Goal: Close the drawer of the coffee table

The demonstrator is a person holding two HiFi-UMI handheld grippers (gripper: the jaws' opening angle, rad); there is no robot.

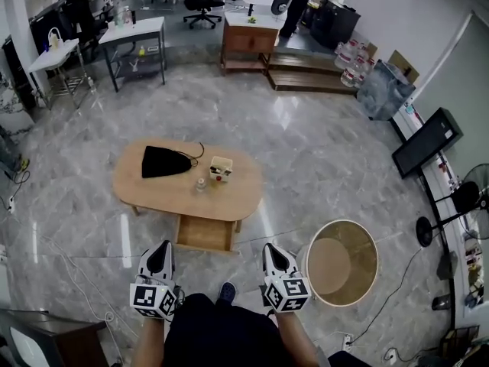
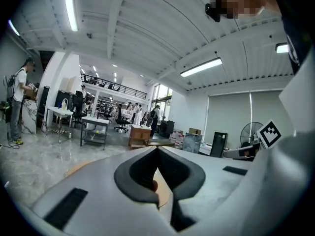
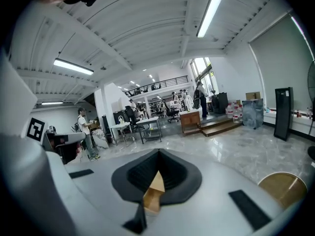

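Floor [image 1: 321, 151]: grey marble, open workshop.
Table [image 1: 153, 191]: oval wood, mid-frame, with drawer [image 1: 205, 234] pulled out on its lower side.
Claws: left gripper [image 1: 163, 245] and right gripper [image 1: 270, 247] at lower frame, just below drawer, clear of it. Both have jaws pressed together, empty.

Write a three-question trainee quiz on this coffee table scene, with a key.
1. True or false: the drawer of the coffee table is fully shut.
2. Which lies on that table? A) a black bag B) a laptop C) a plate
3. Fill in: the jaws of the left gripper and the right gripper are ____ and hold nothing.

Key: 1 false, it stands open toward the person; 2 A; 3 shut.
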